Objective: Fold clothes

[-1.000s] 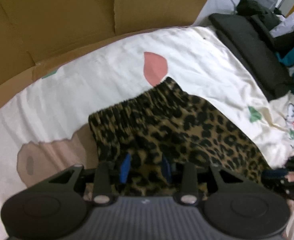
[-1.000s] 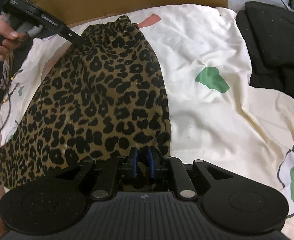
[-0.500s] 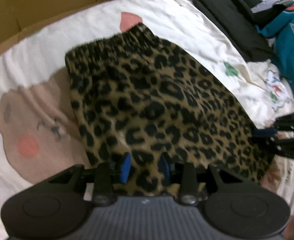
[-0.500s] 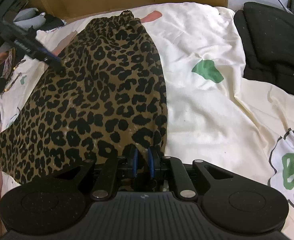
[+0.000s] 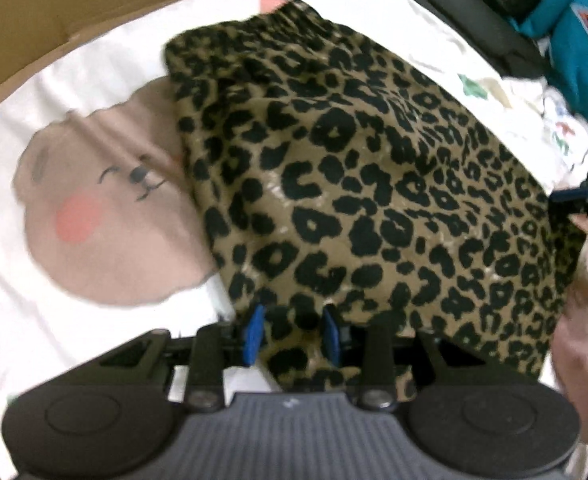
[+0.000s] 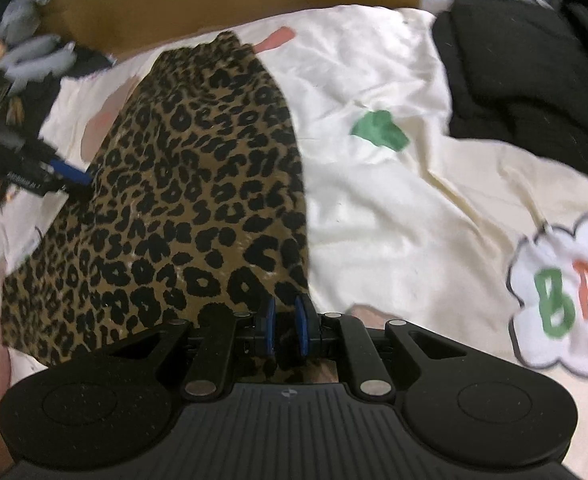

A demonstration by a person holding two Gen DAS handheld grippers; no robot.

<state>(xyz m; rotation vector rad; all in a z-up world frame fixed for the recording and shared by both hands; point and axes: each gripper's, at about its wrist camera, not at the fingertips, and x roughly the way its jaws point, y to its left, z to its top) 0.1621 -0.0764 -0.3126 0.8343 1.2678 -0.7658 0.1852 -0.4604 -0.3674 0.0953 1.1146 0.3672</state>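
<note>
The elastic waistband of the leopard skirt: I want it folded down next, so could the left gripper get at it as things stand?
Probably yes. The waistband lies exposed at the far end, nothing on it. But the left gripper sits at the skirt's near hem with fabric between its fingers, so it must let go first.

- A leopard-print skirt point(image 5: 358, 184) of tan fabric with black spots lies spread on the cream printed bedsheet point(image 6: 394, 208).
- Its gathered elastic waistband point(image 5: 289, 20) is at the far end, near the cardboard.
- The skirt widens toward the near hem, which is slightly lifted and bunched.
- The fabric lies mostly flat, with soft folds along its left edge.
</note>
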